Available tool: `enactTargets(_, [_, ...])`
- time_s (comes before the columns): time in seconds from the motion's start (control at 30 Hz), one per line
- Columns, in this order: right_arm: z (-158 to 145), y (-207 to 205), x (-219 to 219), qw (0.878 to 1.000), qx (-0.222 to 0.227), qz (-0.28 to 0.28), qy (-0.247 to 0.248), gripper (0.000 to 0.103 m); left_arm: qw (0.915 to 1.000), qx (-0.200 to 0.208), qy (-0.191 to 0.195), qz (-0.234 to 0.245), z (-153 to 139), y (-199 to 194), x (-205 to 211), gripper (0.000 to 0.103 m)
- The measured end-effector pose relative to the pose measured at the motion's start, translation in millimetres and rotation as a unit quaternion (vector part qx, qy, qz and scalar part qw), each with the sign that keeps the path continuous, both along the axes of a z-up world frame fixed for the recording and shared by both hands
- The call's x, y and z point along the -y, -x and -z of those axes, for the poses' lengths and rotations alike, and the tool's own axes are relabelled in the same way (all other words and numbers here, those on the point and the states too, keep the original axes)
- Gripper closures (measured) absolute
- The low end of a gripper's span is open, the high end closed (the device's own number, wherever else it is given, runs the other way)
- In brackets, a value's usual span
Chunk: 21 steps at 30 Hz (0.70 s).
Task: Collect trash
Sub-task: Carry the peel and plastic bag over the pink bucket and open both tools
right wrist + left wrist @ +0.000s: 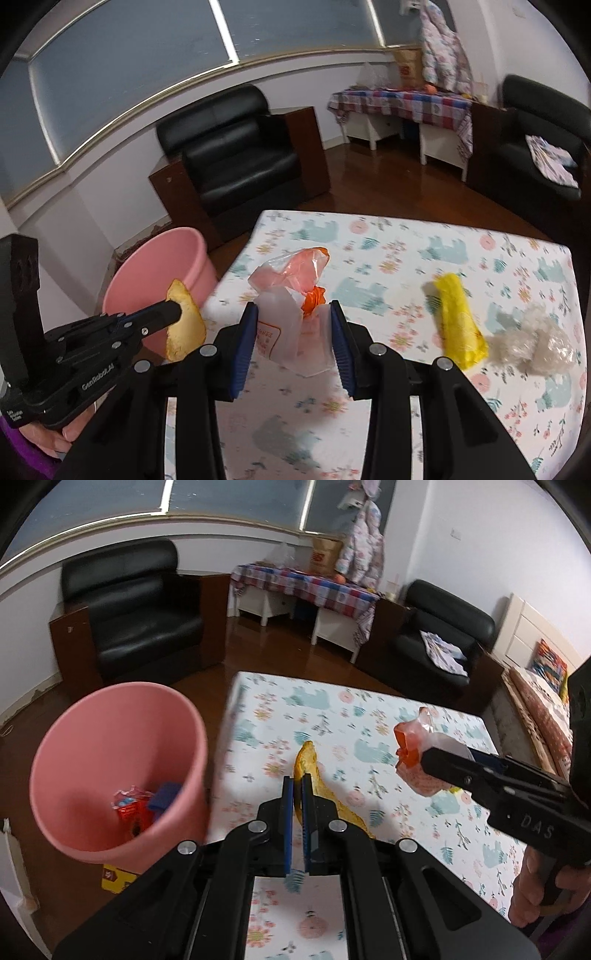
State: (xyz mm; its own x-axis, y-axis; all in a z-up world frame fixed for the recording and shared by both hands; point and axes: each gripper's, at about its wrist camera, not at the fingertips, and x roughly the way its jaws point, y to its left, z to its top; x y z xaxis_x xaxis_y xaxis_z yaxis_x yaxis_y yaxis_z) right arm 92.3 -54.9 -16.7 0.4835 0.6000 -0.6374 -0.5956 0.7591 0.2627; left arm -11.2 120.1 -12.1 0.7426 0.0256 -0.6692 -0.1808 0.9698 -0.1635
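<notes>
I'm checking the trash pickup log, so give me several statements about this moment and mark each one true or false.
1. The left gripper is shut on a yellow peel. True.
2. The right gripper holds nothing. False: its pads press on an orange and clear plastic bag.
3. The pink bin is empty. False: red and blue scraps lie at its bottom.
4. A yellow wrapper lies on the patterned table cover. True.
5. The crumpled clear plastic sits inside the bin. False: it lies on the table cover, beside the yellow wrapper.
</notes>
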Motion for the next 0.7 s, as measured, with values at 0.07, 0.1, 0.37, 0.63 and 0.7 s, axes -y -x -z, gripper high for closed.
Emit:
enactTargets(0.07, [-4, 4, -12, 1.000, 0.005, -0.012, 0.001, 0.065, 0.9999, 0.004, -0.004, -0.013, -4, 4, -8, 0.099])
enactTargets(0.1, [-6, 5, -17, 1.000, 0.006, -0.017, 0.001, 0.065, 0.9998, 0.006, -0.005, -0.018, -6, 6, -12, 0.099])
enactTargets(0.37, [-20, 14, -58, 0.998, 0.014, -0.055, -0.004, 0.065, 0.9969, 0.023, -0.032, -0.068, -17, 23, -43, 0.099])
enactTargets(0.63, [-29, 21, -103, 0.995, 0.027, -0.091, 0.000, 0.065, 0.9932, 0.025, -0.039, -0.107, -20, 33, -68, 0.099])
enactTargets(0.7, [-30, 23, -117, 0.994, 0.030, -0.102, 0.005, 0.064, 0.9922, 0.023, -0.039, -0.116, -19, 34, -72, 0.099])
